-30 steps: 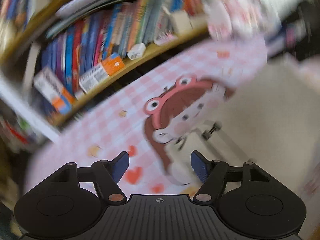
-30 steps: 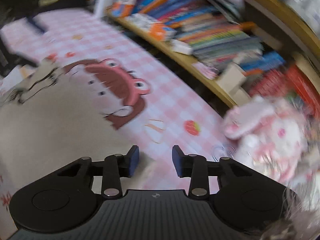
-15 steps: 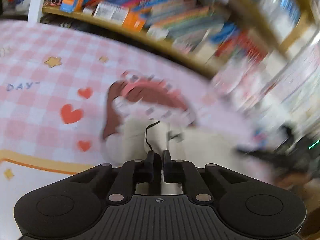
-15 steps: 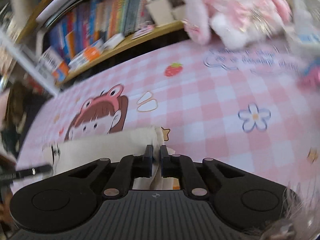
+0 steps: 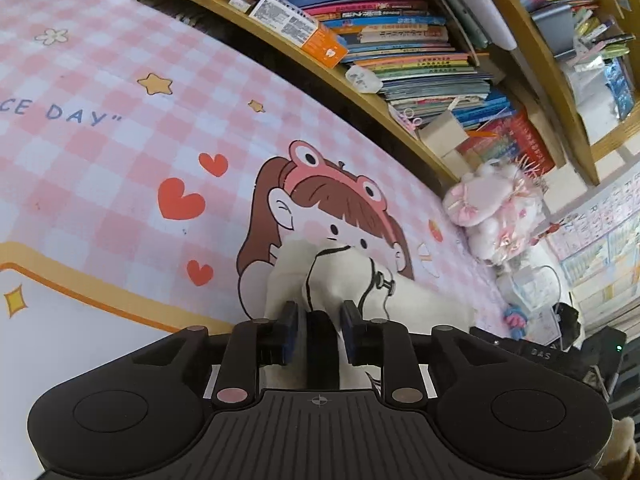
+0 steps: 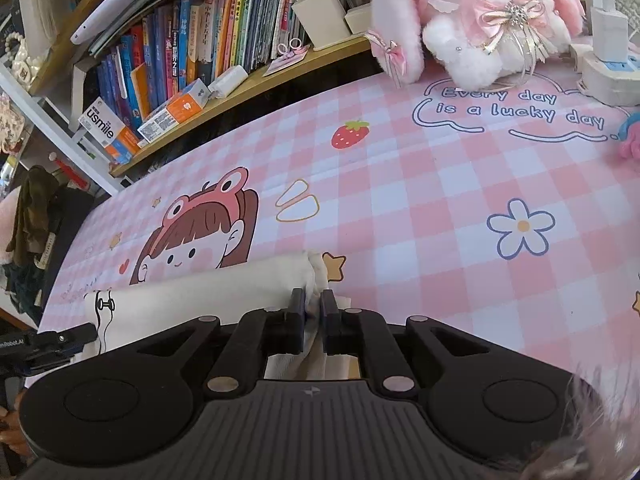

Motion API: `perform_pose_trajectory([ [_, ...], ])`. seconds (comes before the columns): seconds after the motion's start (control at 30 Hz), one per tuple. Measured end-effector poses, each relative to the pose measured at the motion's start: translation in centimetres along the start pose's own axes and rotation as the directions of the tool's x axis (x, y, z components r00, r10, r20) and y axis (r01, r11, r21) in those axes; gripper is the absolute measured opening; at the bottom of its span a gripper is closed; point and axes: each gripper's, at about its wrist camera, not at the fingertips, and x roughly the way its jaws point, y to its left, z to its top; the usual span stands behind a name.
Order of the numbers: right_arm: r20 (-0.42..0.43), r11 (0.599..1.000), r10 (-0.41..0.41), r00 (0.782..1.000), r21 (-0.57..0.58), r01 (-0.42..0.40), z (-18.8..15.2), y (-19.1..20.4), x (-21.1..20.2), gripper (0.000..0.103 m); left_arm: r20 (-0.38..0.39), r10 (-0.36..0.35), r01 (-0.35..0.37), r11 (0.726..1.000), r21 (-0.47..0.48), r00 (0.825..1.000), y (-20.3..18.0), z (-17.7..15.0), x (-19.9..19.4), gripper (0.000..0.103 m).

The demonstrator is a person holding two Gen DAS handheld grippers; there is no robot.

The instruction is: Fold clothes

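Observation:
A cream garment with black line print [image 5: 340, 276] lies on the pink checked table mat [image 5: 120, 168]. My left gripper [image 5: 319, 330] has its jaws a little apart around a bunched fold of it. In the right wrist view the same garment [image 6: 208, 292] stretches leftward as a long folded band. My right gripper [image 6: 313, 312] is shut on its right end. The left gripper's tip [image 6: 60, 340] shows at the band's far left end.
A wooden bookshelf [image 5: 392, 60] full of books runs along the mat's far edge. A pink and white plush rabbit [image 6: 480, 16] sits at the back right beside a white charger block [image 6: 608, 64]. A pink toy [image 6: 630, 144] lies at the right edge.
Both grippers were open a second ago and then closed on the garment. The left jaws have since parted slightly. The garment now stretches between the two grippers as a folded band.

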Motion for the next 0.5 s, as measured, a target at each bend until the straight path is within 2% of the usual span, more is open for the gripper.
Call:
perform_pose_trajectory([
  [0.07,0.002,1.000,-0.001,1.000,0.004,0.001,0.0,0.0,0.0,0.008,-0.003,-0.002,0.002,1.000,-0.008,1.000,0.2,0.0,0.2,0.017],
  [0.1,0.000,1.000,-0.006,1.000,-0.003,0.006,0.0,0.1,0.0,0.008,0.003,-0.031,0.031,1.000,-0.002,1.000,-0.1,0.0,-0.2,0.009],
  [0.17,-0.004,1.000,-0.019,1.000,-0.016,0.019,0.0,0.2,0.0,0.010,0.033,-0.085,0.083,0.995,0.056,0.996,-1.0,0.1,-1.6,0.007],
  [0.23,-0.007,0.999,-0.040,0.999,-0.028,0.040,0.0,0.3,0.0,0.018,0.058,-0.117,0.111,0.988,0.108,0.991,-1.7,0.3,-2.7,0.007],
  [0.4,-0.004,0.999,-0.046,0.999,-0.004,0.046,-0.1,-0.1,0.1,0.022,0.016,-0.022,0.022,1.000,0.023,1.000,0.3,0.8,-0.6,0.008],
  [0.47,-0.004,0.999,-0.053,0.999,-0.011,0.053,-0.1,0.1,0.1,0.022,0.006,0.014,-0.014,1.000,-0.022,1.000,1.1,0.6,0.2,0.016],
  [0.5,-0.005,0.998,-0.056,0.998,-0.015,0.056,-0.1,0.1,0.1,0.022,0.009,0.029,-0.028,0.999,-0.027,1.000,1.2,0.5,0.3,0.016],
])
